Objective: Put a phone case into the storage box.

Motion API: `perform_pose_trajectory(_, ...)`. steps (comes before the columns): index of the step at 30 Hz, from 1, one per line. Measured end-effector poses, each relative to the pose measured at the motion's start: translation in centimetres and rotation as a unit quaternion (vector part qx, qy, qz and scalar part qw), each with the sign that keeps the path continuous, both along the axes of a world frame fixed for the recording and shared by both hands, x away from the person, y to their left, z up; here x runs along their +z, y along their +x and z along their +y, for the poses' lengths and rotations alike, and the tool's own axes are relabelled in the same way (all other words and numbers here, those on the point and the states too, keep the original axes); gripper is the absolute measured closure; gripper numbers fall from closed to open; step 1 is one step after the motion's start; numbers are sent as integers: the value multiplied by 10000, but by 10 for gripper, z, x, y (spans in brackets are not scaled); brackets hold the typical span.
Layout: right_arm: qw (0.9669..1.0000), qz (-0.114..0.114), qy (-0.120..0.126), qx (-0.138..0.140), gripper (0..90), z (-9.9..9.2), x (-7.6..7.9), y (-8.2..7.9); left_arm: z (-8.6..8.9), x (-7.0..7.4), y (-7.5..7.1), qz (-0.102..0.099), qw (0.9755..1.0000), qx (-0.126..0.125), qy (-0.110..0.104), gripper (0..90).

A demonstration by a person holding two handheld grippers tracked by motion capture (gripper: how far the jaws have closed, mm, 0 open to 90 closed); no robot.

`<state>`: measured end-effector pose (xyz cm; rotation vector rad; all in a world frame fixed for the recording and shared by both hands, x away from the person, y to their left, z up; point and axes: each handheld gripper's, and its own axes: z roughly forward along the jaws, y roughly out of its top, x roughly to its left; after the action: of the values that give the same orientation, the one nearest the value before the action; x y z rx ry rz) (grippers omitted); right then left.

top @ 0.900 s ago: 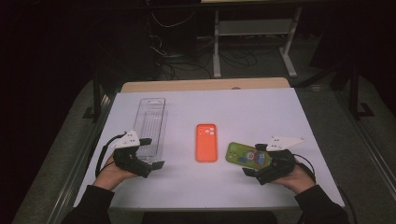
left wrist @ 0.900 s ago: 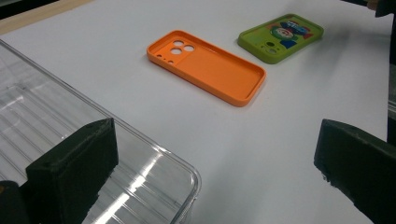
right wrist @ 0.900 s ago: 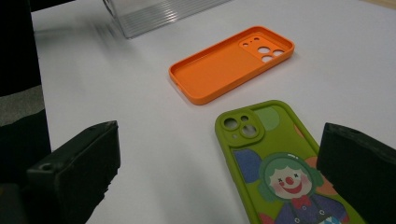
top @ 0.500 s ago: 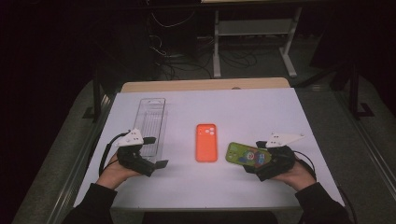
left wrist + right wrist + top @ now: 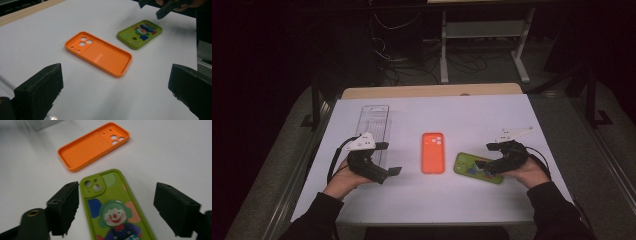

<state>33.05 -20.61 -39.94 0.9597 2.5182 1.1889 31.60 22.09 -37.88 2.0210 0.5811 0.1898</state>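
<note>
2 phone cases are laid out on a white table (image 5: 512,115), with the orange phone case (image 5: 433,152) lying hollow side up at the centre. Just to its right, the green cartoon-printed phone case (image 5: 472,166) is straddled, untouched, by the wide-open right gripper (image 5: 489,156). To the orange case's left, the left gripper (image 5: 388,158) is held wide and empty, near a clear plastic tray (image 5: 376,119). Nothing appears to be picked up yet; any handling is judged still ahead.
</note>
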Motion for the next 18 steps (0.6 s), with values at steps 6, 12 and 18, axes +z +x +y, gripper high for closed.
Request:
perform_pose_trajectory(6,9998,85,-142,-122,440,-7,-3,15,-13,-2,5,17,10000,-85,17,0)
perform_pose_trajectory(12,9989,196,-322,-293,643,-14,-7,24,-18,-5,2,-8,9999,-157,71,0)
perform_pose_trajectory(18,9971,352,-589,-331,791,-24,-16,31,-18,-6,-1,6,9997,-195,112,0)
